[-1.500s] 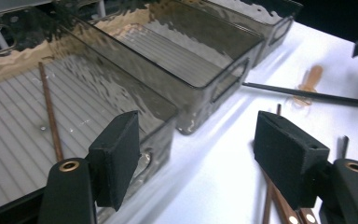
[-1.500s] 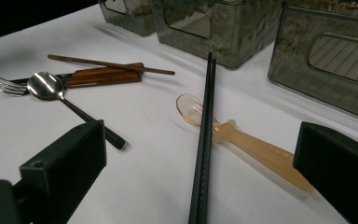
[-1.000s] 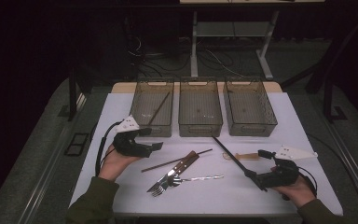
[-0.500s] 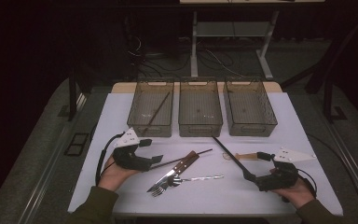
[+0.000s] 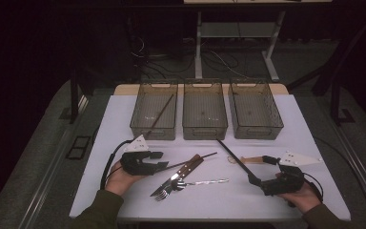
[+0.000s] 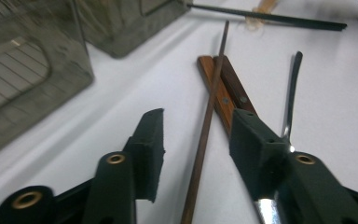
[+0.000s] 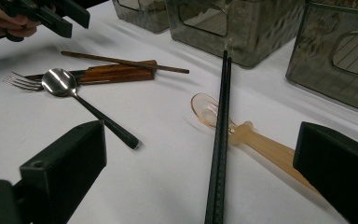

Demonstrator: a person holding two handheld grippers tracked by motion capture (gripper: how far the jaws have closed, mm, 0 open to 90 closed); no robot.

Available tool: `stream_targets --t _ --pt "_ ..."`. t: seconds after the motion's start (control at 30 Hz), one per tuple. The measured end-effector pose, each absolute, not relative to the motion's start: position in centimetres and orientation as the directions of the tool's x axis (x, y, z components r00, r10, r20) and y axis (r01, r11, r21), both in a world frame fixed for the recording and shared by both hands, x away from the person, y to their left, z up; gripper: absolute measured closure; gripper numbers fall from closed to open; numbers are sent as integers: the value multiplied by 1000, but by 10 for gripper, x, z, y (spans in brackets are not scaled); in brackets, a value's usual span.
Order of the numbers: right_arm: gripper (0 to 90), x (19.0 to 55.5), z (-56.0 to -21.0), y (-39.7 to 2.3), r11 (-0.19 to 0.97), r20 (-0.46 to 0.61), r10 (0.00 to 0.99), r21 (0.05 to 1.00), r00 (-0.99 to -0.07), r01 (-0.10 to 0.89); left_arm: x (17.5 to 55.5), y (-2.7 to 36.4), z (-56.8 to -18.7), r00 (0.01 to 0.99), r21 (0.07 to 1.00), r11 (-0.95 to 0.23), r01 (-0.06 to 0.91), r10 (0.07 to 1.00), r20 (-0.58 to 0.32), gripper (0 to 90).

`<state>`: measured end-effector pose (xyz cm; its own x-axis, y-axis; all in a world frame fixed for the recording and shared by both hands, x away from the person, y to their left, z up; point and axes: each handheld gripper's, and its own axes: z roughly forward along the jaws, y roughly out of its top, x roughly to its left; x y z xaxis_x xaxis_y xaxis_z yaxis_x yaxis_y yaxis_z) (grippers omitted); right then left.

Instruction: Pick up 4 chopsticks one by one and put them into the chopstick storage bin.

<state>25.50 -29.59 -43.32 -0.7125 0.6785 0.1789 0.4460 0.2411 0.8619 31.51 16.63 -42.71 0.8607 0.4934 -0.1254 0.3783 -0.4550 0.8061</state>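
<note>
Left tool [image 6: 193, 140] straddles brown chopstick [image 6: 209, 116], jaws apart, just been closing.
Chopstick lies flat mid-worktop [image 5: 124, 119] toward the near edge, crossing the wood-handled knife [image 6: 226, 91]; it sits between the pads, neither pad touching it yet. Metal spoon [image 7: 60, 83] and fork [image 7: 21, 80] lie just beside the knife. Right tool [image 7: 200, 163] is wide open near the right edge, over the black chopstick pair [image 7: 221, 130] and amber spoon [image 7: 242, 130], gripping nothing. Three bins [image 5: 205, 125] line the far edge.
</note>
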Motion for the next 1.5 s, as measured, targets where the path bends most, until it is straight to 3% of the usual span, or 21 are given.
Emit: stream_targets --t 0.4,0.8,0.97,1.5 --pt "26 255 -433 -296 238 180 681 862 -710 447 320 153 -444 889 740 -558 376 443 -117 687" --pt "26 255 -434 -296 234 182 684 862 -707 449 320 147 -451 903 717 -601 354 419 -94 752" --pt "26 254 -434 -296 234 183 684 862 -706 451 321 148 -451 905 717 -607 342 417 -78 818" --pt "26 254 -433 -296 242 176 681 863 -711 445 321 152 -446 906 728 -596 340 415 -83 843"
